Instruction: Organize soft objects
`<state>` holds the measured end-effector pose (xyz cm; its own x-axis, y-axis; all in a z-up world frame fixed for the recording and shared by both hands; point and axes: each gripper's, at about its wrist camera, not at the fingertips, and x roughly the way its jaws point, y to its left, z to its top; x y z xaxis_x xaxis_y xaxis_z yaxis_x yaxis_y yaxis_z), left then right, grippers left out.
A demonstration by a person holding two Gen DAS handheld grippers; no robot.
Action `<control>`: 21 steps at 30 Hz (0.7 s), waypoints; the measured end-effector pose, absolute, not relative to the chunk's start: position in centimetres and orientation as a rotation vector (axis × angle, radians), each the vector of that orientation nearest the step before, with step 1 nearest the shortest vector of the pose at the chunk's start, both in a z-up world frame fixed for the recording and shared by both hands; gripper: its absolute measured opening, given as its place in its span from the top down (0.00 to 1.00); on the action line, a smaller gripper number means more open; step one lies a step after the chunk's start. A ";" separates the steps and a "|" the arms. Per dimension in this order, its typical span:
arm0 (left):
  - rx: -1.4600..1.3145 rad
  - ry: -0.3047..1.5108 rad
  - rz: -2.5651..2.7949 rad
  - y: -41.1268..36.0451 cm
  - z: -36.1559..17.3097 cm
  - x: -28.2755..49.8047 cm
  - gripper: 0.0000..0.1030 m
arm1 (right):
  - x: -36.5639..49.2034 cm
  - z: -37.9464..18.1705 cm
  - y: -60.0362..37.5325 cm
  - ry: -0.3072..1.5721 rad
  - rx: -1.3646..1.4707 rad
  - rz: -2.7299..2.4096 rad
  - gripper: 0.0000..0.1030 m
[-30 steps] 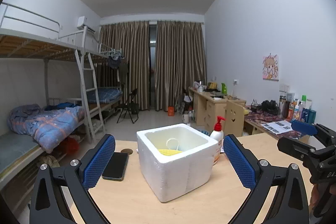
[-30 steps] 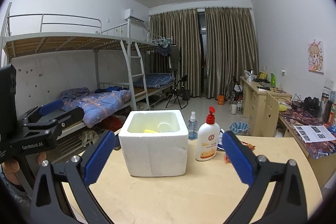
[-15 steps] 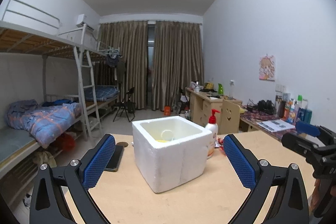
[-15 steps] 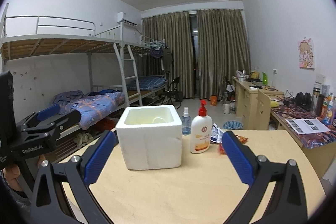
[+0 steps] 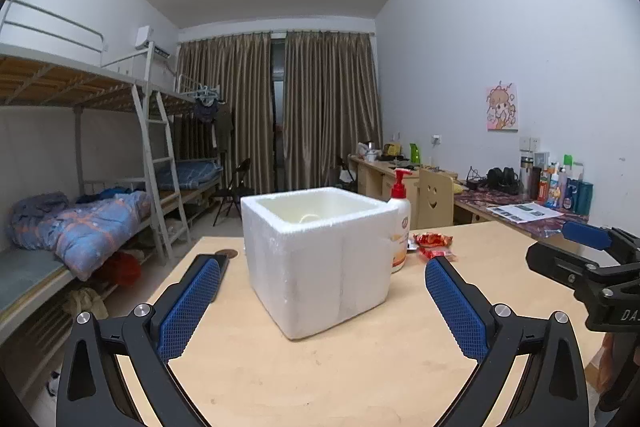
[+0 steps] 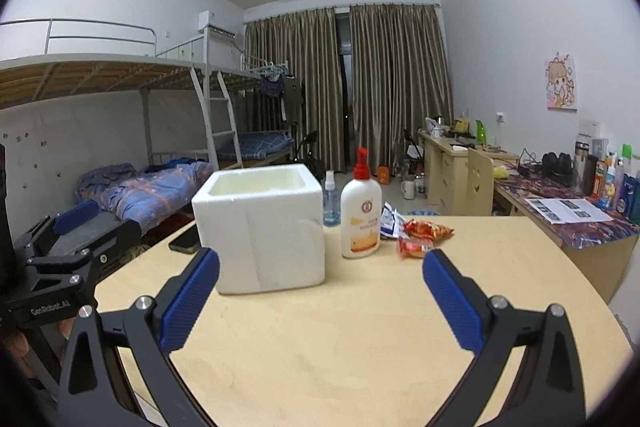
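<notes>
A white foam box (image 5: 320,259) stands open-topped on the wooden table (image 5: 360,367); it also shows in the right wrist view (image 6: 264,227). Its inside is mostly hidden from this low angle. Red snack packets (image 6: 424,237) lie right of a lotion pump bottle (image 6: 360,215), also seen in the left wrist view (image 5: 432,245). My left gripper (image 5: 320,299) is open and empty, just in front of the box. My right gripper (image 6: 320,291) is open and empty, facing the box and bottle.
A black phone (image 6: 186,241) lies on the table left of the box. A small spray bottle (image 6: 330,199) stands behind the box. A blue-white packet (image 6: 390,219) lies by the snacks. Bunk beds (image 6: 140,187) are on the left, a cluttered desk (image 6: 568,203) on the right.
Both grippers have lowered toward table level, so the box's contents have dropped out of sight. Both stay open and empty.
</notes>
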<state>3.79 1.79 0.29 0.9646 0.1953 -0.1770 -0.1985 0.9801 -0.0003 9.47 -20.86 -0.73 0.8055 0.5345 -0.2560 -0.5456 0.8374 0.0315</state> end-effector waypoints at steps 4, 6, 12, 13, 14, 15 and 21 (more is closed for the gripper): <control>-0.038 0.190 0.200 2.1 -0.7 3.7 0.00 | 8.9 -1.3 -21.2 0.256 -0.038 0.573 0.00; -0.049 0.196 0.201 2.4 -1.0 3.5 0.00 | 8.6 -1.5 -21.2 0.255 -0.038 0.569 0.00; -0.060 0.207 0.199 2.5 -1.7 3.1 0.00 | 7.9 -2.0 -21.3 0.245 -0.035 0.574 0.00; -0.057 0.211 0.198 2.3 -1.9 3.1 0.00 | 7.9 -2.0 -21.3 0.245 -0.034 0.573 0.00; -0.053 0.214 0.197 2.3 -2.0 3.0 0.00 | 7.8 -2.0 -21.3 0.243 -0.035 0.571 0.00; -0.053 0.214 0.196 2.2 -2.0 2.9 0.00 | 7.6 -1.9 -21.2 0.244 -0.035 0.570 0.00; -0.056 0.204 0.183 1.5 -2.0 1.5 0.00 | 5.9 -1.6 -21.6 0.210 -0.036 0.571 0.00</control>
<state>1.47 1.51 -1.98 0.9628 0.1749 -0.2061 -0.1863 0.9818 -0.0371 5.91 -21.61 -1.63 0.8207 0.5325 -0.2071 -0.5399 0.8414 0.0240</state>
